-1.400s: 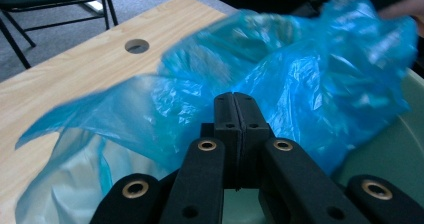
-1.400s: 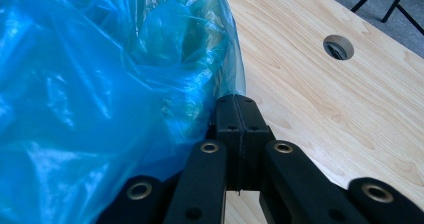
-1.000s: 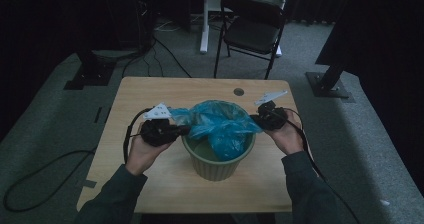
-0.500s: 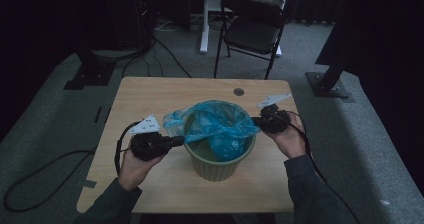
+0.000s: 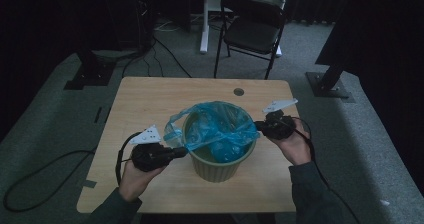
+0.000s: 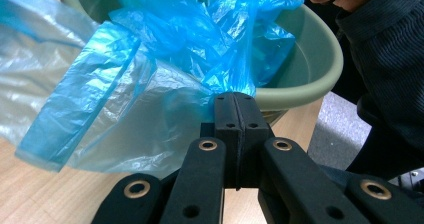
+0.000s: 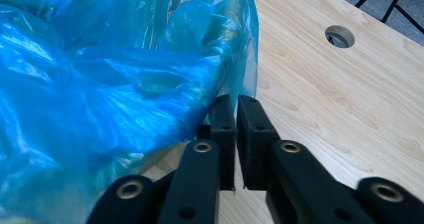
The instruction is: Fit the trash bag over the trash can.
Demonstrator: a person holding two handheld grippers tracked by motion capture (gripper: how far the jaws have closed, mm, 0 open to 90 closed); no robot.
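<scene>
Pinching opposite edges of the blue bag (image 5: 215, 126), both grippers' fingers (image 6: 235, 116) clamped on plastic.

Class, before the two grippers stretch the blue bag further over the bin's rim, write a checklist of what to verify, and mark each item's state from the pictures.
1. Left gripper clamped on the blue bag: ok, jaws pressed together with plastic bunched at their tips.
2. Right gripper clamped on the bag: cannot tell, a slim gap shows between the jaws and the film only reaches their tips.
3. Green bin upright on the table: ok.
4. Bag folded over the rim: not ok, the near rim is bare in the left gripper view.
5. Bag free of tears: cannot tell.
</scene>
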